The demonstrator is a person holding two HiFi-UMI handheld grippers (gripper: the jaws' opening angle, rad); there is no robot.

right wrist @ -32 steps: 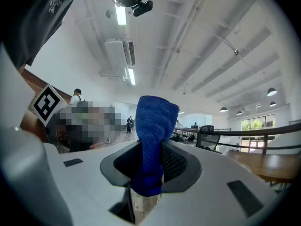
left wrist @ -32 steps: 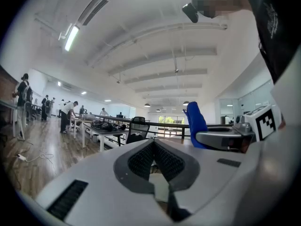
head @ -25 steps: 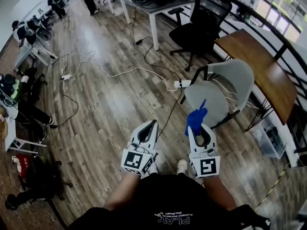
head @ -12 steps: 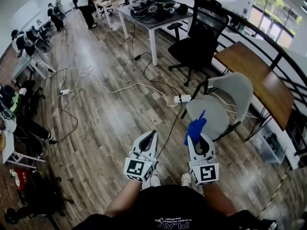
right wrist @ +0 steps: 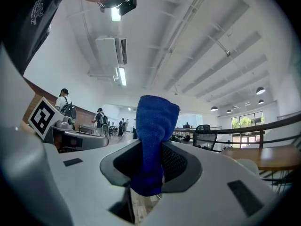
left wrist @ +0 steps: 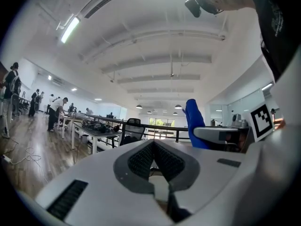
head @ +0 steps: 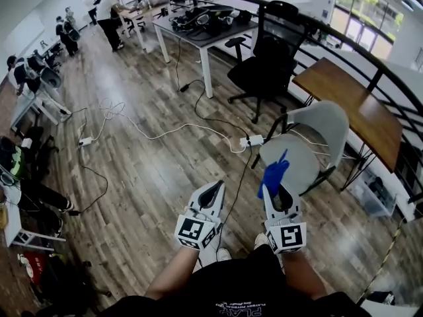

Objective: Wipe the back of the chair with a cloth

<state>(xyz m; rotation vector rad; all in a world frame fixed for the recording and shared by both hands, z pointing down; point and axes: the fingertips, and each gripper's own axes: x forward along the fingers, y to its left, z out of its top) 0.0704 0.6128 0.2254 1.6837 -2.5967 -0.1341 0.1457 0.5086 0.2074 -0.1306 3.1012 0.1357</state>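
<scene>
A: Holding anything, the right gripper [right wrist: 151, 161]?

B: Yes. Its fingers are clamped on a blue cloth [right wrist: 153, 135]. The cloth is bunched up and sticks out past the fingertips.

A: Left gripper [left wrist: 153, 144]?

B: Fingers are closed tip to tip with nothing between them. It's held beside the right one, a little apart, both out in front of the person's body.

A: Where's the chair?

B: The grey chair [head: 310, 134] is ahead and to the right, standing on the wood floor [head: 132, 177]. Its backrest [head: 327, 114] is on the far side, next to a wooden counter [head: 353, 107].

A: Is the cloth on the chair?

B: The cloth is up in the air in the fingers. In the head view its tip overlaps the near edge of the seat, but I can't tell if it touches. It's well short of the backrest.

A: Surroundings, quick.

B: A black office chair [head: 271, 45] stands beyond the grey one. Left of that is a white counter [head: 198, 28] loaded with gear. A white cable [head: 152, 132] runs across the floor to a power strip [head: 252, 140] just by the grey chair's legs. People stand at counters at the far left.
</scene>
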